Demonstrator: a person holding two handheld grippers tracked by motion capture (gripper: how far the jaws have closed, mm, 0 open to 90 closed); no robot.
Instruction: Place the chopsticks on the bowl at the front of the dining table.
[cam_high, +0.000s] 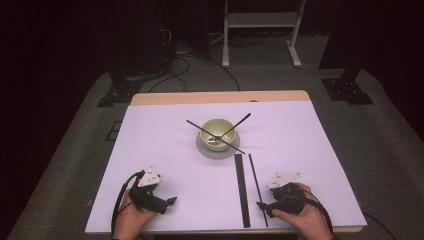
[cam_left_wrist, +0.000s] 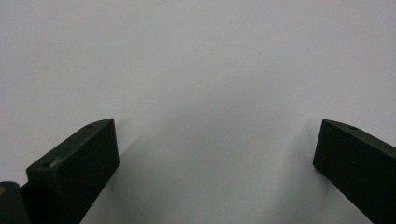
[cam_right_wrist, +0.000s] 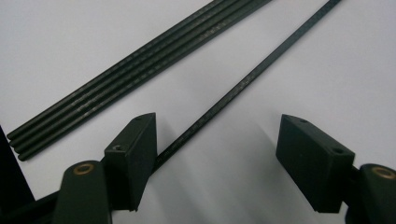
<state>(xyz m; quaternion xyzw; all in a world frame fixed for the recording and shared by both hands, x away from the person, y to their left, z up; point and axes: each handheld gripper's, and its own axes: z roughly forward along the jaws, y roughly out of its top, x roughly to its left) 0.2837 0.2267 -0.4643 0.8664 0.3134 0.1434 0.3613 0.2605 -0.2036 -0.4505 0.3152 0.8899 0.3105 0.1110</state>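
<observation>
A pale green bowl (cam_high: 217, 129) stands on a grey saucer (cam_high: 205, 148) at the table's middle. Two thin black rods (cam_high: 237, 123) lean crossed in it. A flat bundle of black rods (cam_high: 241, 190) (cam_right_wrist: 140, 60) lies on the white table, with a single black rod (cam_high: 256, 182) (cam_right_wrist: 243, 84) just to its right. My right gripper (cam_high: 261, 206) (cam_right_wrist: 217, 130) is open near the front edge. The single rod runs between its jaws, close by the left one, and the pads do not press on it. My left gripper (cam_high: 171, 201) (cam_left_wrist: 217, 128) is open over bare table with nothing between its jaws.
The white table (cam_high: 150, 150) has a wooden strip along its far edge (cam_high: 220, 97). Beyond it are grey carpet, cables and a white stand (cam_high: 262, 30). Both hands rest near the front edge.
</observation>
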